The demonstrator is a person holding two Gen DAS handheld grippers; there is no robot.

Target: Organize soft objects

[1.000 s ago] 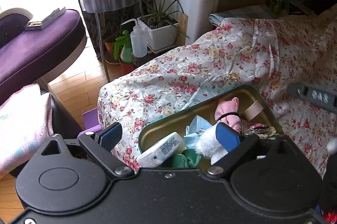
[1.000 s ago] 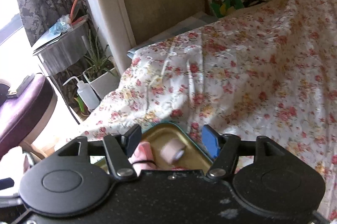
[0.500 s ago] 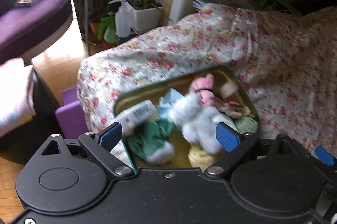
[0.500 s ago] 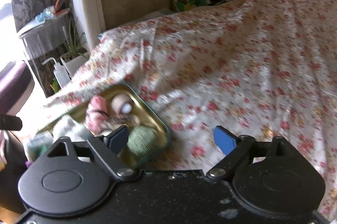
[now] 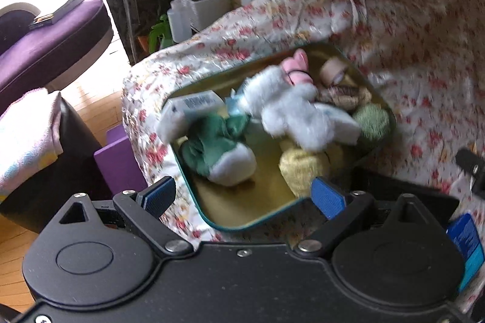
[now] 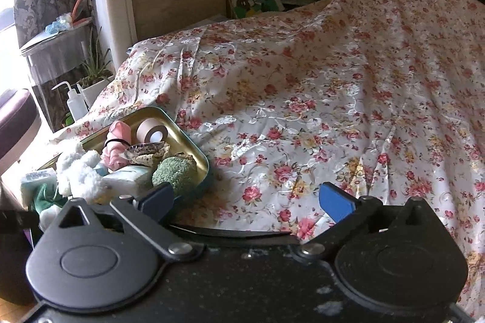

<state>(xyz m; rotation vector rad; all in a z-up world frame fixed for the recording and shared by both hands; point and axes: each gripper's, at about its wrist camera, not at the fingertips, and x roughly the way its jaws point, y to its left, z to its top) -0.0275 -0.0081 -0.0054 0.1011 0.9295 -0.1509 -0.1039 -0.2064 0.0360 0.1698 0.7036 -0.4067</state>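
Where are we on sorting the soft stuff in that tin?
Nothing looks sorted yet: the white plush, green plush, pink roll and green ball all sit jumbled in the tin. Left gripper and right gripper are open and empty. All of it remains.

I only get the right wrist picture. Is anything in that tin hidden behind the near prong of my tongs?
Observer: Yes, a pale yellow knitted ball lies at the near end of the tin.
Operator: Are the other tongs carrying anything?
Observer: No. The left tongs stand open, gripping nothing.
Operator: What's on the floor by the bed?
Observer: A purple block, beside the hanging bedspread.
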